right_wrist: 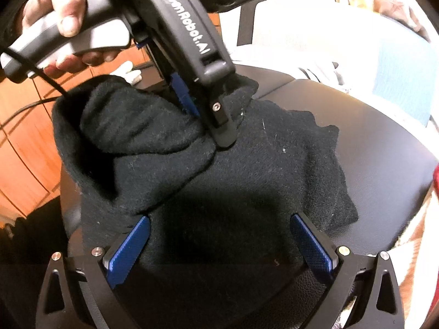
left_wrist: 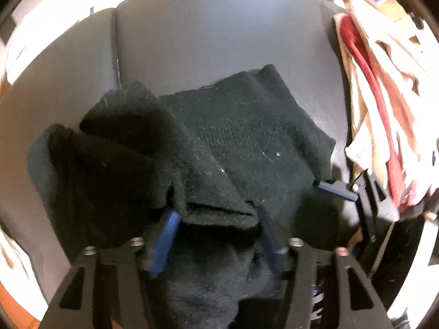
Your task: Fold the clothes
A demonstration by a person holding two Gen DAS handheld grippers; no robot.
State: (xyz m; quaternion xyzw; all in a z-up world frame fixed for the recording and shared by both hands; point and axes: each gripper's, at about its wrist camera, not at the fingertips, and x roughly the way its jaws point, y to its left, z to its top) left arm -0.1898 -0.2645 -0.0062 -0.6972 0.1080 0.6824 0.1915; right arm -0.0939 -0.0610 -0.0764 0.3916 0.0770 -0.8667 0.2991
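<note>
- The black knitted garment (right_wrist: 247, 170) lay on the dark leather-look seat (right_wrist: 384, 142) of a chair, not on a counter; most of its body was spread flat across the seat.
- My left claw (left_wrist: 216, 216) had cloth between its blue pads (left_wrist: 168, 227): a folded edge of the knit sat across the gap and draped over the frame. The jaws stood fairly close but not pressed flat together. I judged it to be gripping the garment, though the exact contact was hidden under the fabric.
- In the right wrist view, the left claw came down on the garment near its far left part, with a bunched fold (right_wrist: 131, 126) raised beside it.
- My right claw (right_wrist: 219, 244) was wide apart and held nothing; it hovered just above the near edge of the garment.
- Progress, as judged: one portion turned over onto the body, so a first fold was under way or partly laid. The left side was lumpy, not flat.
- Left to do, as judged: flatten that fold, bring in the other side, then halve the piece.
- A red and cream patterned cloth (left_wrist: 384, 104) lay at the seat's right edge, untouched.
</note>
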